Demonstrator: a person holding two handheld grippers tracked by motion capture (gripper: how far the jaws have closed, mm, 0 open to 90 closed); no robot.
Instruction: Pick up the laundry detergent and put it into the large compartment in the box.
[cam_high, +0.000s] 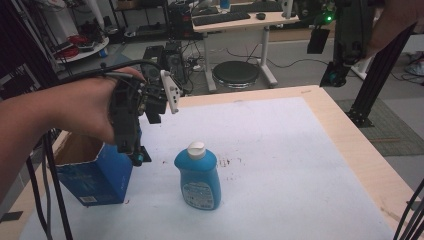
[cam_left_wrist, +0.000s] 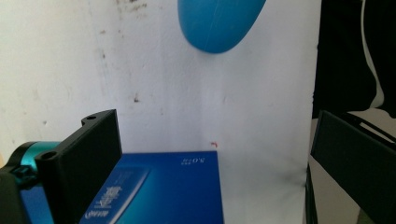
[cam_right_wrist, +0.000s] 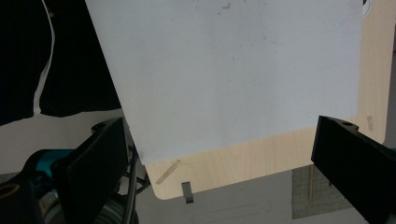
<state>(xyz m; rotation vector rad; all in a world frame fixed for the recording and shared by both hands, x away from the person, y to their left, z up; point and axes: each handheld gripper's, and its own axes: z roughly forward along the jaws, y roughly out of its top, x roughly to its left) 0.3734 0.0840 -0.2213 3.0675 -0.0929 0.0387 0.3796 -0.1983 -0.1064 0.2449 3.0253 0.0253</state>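
The right gripper (cam_right_wrist: 219, 172) hangs high over a corner of the tabletop (cam_right_wrist: 261, 163), its two black jaws spread wide apart with nothing between them. A white sheet (cam_right_wrist: 233, 70) covers most of the pale wood, leaving a bare strip along the edge, with grey floor (cam_right_wrist: 243, 210) below.

high view: above the person's side, facing forward and down – whole white mat (cam_high: 280, 150), far.
left gripper view: looks down, close over blue box (cam_left_wrist: 173, 186), bottle (cam_left_wrist: 217, 23) beyond.
right gripper view: high, looking down – mat corner.
shared: the mat.
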